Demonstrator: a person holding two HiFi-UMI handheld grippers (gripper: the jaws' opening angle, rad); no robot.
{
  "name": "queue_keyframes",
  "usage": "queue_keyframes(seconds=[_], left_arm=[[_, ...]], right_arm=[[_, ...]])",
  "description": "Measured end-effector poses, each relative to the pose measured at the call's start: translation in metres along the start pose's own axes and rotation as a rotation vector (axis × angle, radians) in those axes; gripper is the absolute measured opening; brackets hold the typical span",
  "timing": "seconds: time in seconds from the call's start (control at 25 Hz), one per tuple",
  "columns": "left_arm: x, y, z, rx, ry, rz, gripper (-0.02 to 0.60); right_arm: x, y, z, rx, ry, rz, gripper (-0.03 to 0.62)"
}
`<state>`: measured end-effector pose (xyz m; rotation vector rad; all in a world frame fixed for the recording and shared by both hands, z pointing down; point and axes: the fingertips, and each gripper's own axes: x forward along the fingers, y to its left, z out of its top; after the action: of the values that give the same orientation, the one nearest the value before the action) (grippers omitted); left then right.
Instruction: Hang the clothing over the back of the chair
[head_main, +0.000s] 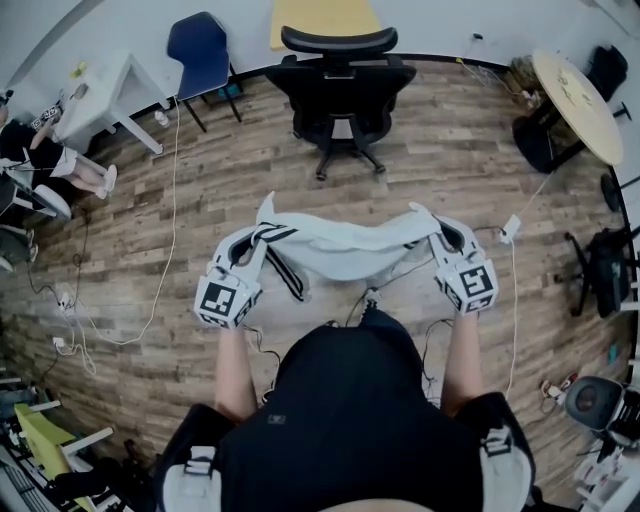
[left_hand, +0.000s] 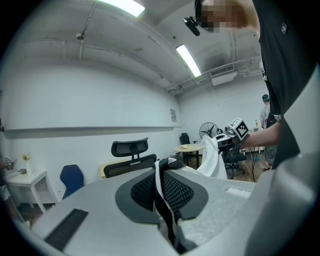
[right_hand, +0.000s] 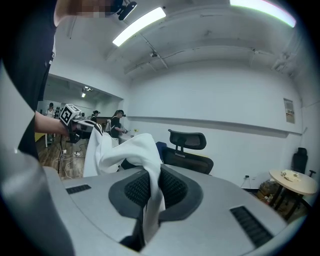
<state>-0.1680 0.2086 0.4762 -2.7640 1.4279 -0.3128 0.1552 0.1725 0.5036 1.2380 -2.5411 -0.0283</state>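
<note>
White clothing (head_main: 340, 248) hung stretched between left gripper (head_main: 250, 252) and right gripper (head_main: 443, 240)!
Each gripper's jaws were clamped tight on one end of the fabric, and it sagged in mid-air over the wood floor (head_main: 450, 150), well apart from the black chair (head_main: 340, 85).

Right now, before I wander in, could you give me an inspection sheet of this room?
Surface: wood-plank floor; no worktable in use.
Job's things: white garment with dark stripes, held in the air between both claws; black office chair ahead, nothing hung on it.
Clutter: dark heap by the round table.
Claws: left claw and right claw each shut on the garment.
Cables: white cable across the floor at left.
Surroundings: blue chair, white table, seated person.
</note>
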Motion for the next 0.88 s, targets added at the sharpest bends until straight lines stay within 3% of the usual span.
queue_keyframes(seconds=[0.88], left_arm=[[0.061, 0.019, 0.018, -0.006, 0.02, 0.193, 0.006]], right_arm=[[0.055, -0.105, 0.007, -0.015, -0.092, 0.093, 0.009]])
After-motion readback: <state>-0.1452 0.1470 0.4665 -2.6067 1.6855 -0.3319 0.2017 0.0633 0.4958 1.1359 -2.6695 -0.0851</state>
